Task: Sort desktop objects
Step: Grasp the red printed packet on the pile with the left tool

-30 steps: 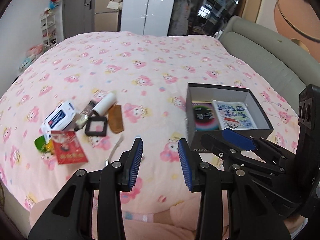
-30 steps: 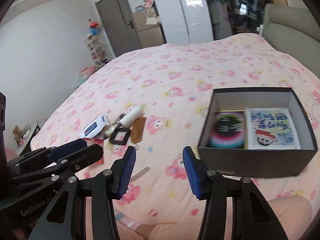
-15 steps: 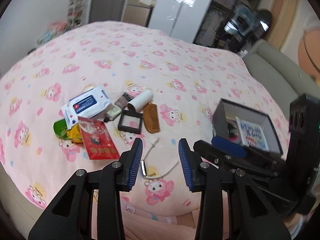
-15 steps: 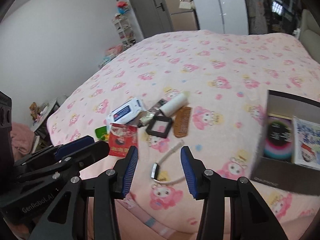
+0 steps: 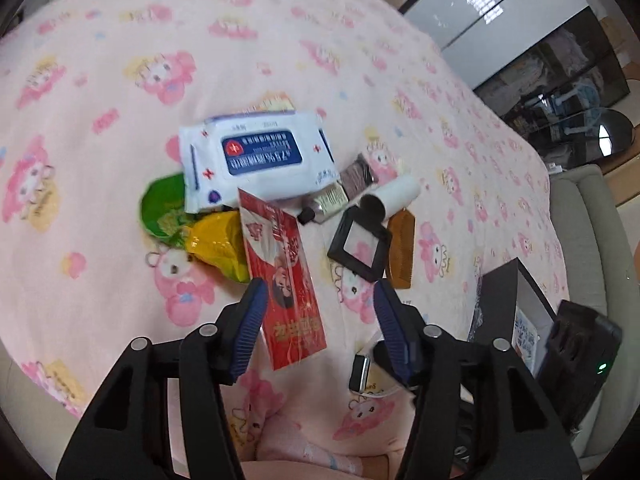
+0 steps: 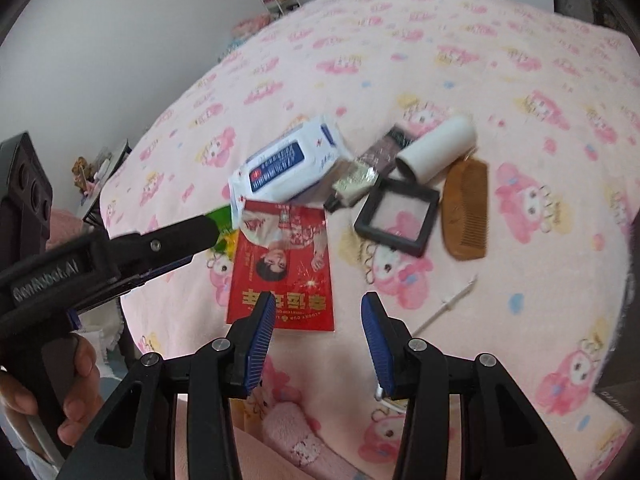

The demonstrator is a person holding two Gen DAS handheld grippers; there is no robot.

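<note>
Red packet (image 5: 282, 276), centre frame; our left gripper (image 5: 318, 320) has just spread, nothing pinched; right gripper (image 6: 318, 336) narrowly parted, empty; we judge a low edge pinch best, clear of yellow bag (image 5: 218, 242).

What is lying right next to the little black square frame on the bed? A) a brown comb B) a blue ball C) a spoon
A: the brown comb lies flat on the pink blanket just beside the black square frame, on its right in the right wrist view.
</note>
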